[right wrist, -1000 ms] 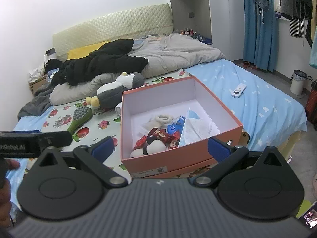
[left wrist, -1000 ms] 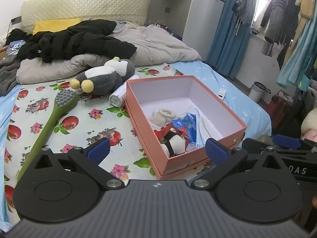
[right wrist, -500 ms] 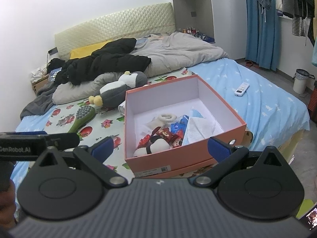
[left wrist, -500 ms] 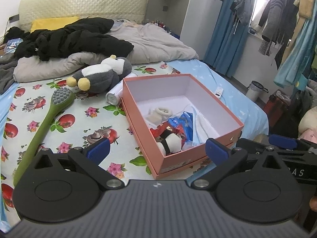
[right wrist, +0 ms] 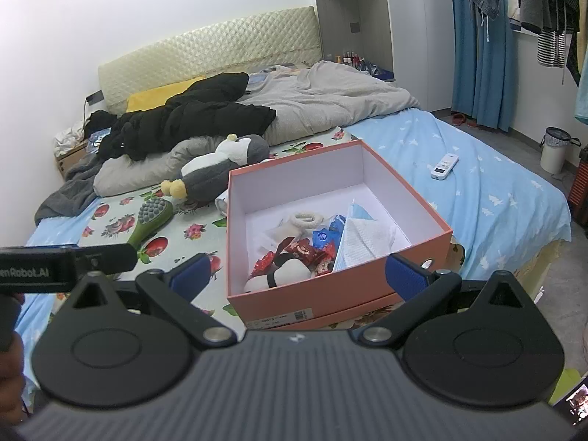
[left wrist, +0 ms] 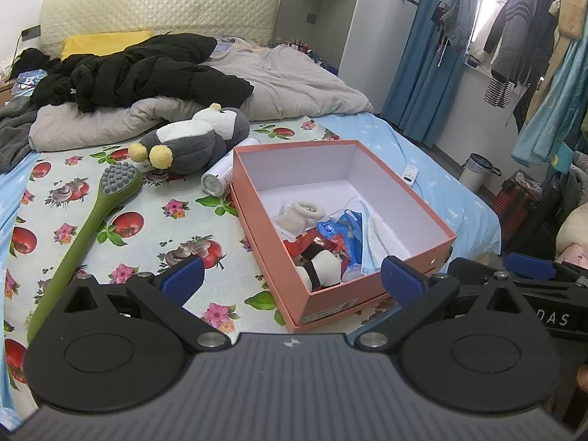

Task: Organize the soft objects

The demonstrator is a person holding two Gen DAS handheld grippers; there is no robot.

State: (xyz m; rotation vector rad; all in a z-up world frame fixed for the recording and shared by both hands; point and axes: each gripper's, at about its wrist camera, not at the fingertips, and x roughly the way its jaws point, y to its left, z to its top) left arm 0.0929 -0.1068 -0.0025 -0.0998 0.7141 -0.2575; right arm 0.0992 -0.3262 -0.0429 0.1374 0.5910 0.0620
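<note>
Now both cams are easing back w/ no contact: left gripper (left wrist: 290, 279) & right gripper (right wrist: 299, 275) spread, empty; plush penguin (left wrist: 198, 145) still lying beyond box (left wrist: 330, 301), near bed's middle.

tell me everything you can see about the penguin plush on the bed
The penguin plush is soft, fuzzy-looking fabric: dark grey body, white belly and face, and two round yellow feet pointing toward the green brush. It lies on its side on the floral sheet, its back against the rumpled grey duvet. A white cylinder lies right beside it, between it and the pink box; contact is unclear. Neither gripper touches it.
</note>
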